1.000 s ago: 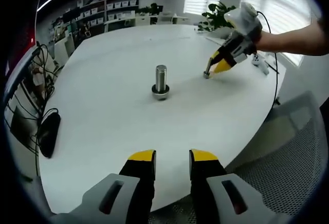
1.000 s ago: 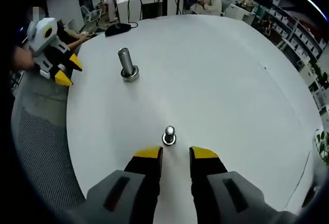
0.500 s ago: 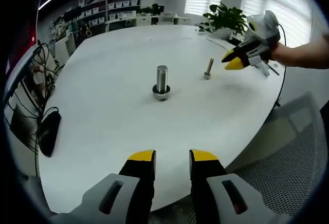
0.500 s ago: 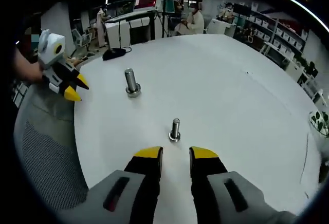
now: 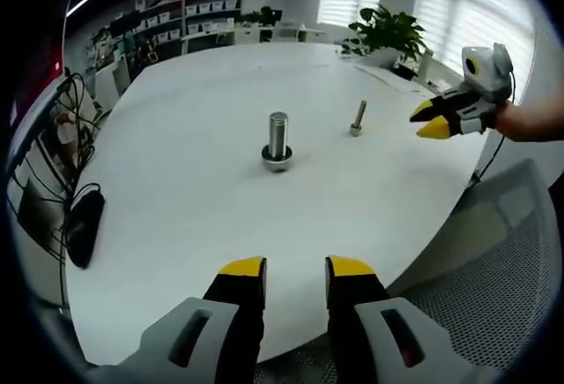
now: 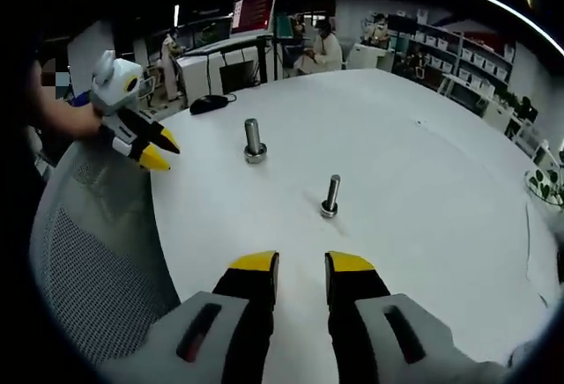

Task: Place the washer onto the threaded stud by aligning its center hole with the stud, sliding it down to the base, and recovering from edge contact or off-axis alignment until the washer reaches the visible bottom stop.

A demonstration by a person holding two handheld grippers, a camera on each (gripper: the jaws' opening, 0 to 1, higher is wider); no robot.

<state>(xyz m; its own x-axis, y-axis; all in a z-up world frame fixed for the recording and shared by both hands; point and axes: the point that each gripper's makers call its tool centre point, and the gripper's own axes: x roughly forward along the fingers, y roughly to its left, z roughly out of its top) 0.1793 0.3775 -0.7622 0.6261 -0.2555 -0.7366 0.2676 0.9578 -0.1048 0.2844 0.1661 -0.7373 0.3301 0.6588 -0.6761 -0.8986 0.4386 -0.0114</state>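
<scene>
**Both grippers held off the table, two studs upright between them**

The large threaded stud [image 5: 277,140] stands upright on the white table [image 5: 176,190], its long axis vertical, with a ring that looks like a washer [image 5: 276,161] already around its foot. A thinner stud [image 5: 358,118] stands upright near it, also with a small collar at its base; whether that collar is a loose washer or the stud's own head cannot be told.

In the left gripper view the left gripper [image 5: 295,271] sits at the near table edge, its yellow-tipped fingers [image 5: 243,269] slightly apart and holding nothing. The large stud lies straight ahead of it, well apart. The right gripper [image 5: 429,125] hovers off to the side past the thin stud, with its fingers nearly together and nothing visible between them.

In the right gripper view the right gripper [image 6: 300,268] has the thin stud [image 6: 330,196] directly ahead and nearer, the large stud [image 6: 255,141] farther off. So, by my judgement, the right gripper is nearer the thin stud and the left gripper better lined up with the large one. No loose washer is seen on the table.
</scene>
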